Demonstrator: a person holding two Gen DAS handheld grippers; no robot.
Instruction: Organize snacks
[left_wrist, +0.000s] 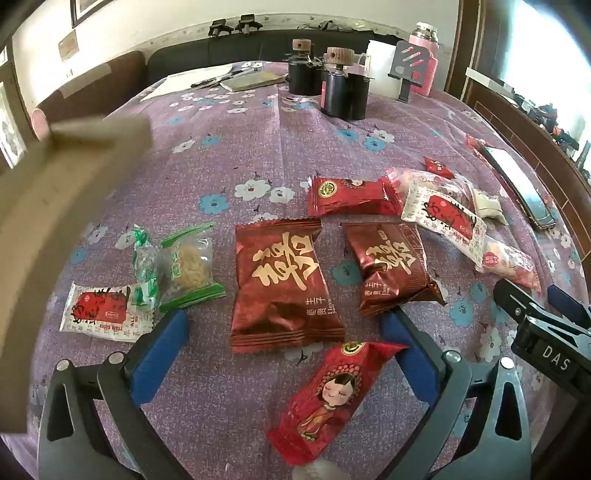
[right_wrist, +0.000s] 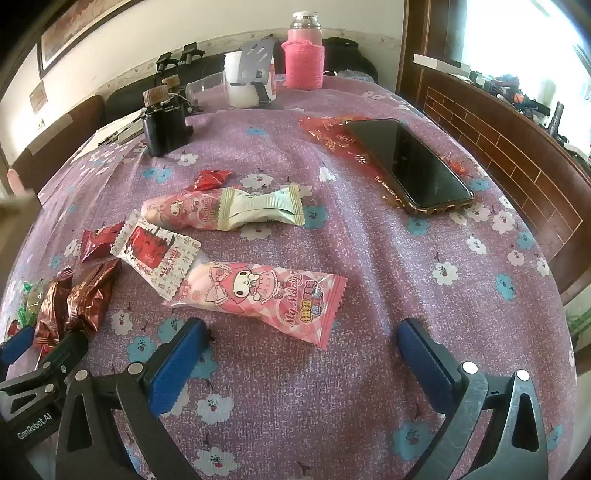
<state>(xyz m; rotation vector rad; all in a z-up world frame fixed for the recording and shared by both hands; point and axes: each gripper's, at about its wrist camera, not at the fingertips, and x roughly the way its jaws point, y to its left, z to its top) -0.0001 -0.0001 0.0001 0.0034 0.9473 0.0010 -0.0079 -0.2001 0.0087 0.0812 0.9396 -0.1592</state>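
Left wrist view shows the left gripper (left_wrist: 282, 334) with its jaws wide apart and nothing between the pads, hovering over scattered snacks: a dark red foil packet (left_wrist: 284, 284) just ahead between the fingers, a red doll-print packet (left_wrist: 328, 398) directly beneath, and a green-edged clear packet (left_wrist: 192, 266) ahead to its left. In the right wrist view the right gripper (right_wrist: 301, 349) is equally spread and empty, a pink My Melody packet (right_wrist: 258, 295) lying just ahead of it.

The likeliest trouble, as I judge it, is the crowding: packets overlap and touch, so a closing jaw could catch two at once or shove a neighbour aside. Slick foil may also slip from the pads. A cardboard box flap (left_wrist: 55, 206) looms at the left gripper's left and could be knocked.

Everything rests on a purple flowered tablecloth (right_wrist: 369, 369), rumpled in places. A phone (right_wrist: 410, 166) lies ahead to the right gripper's right; a pink-sleeved flask (right_wrist: 303, 55) and dark jars (left_wrist: 332, 88) stand at the far end, near a wall and dark sofa.
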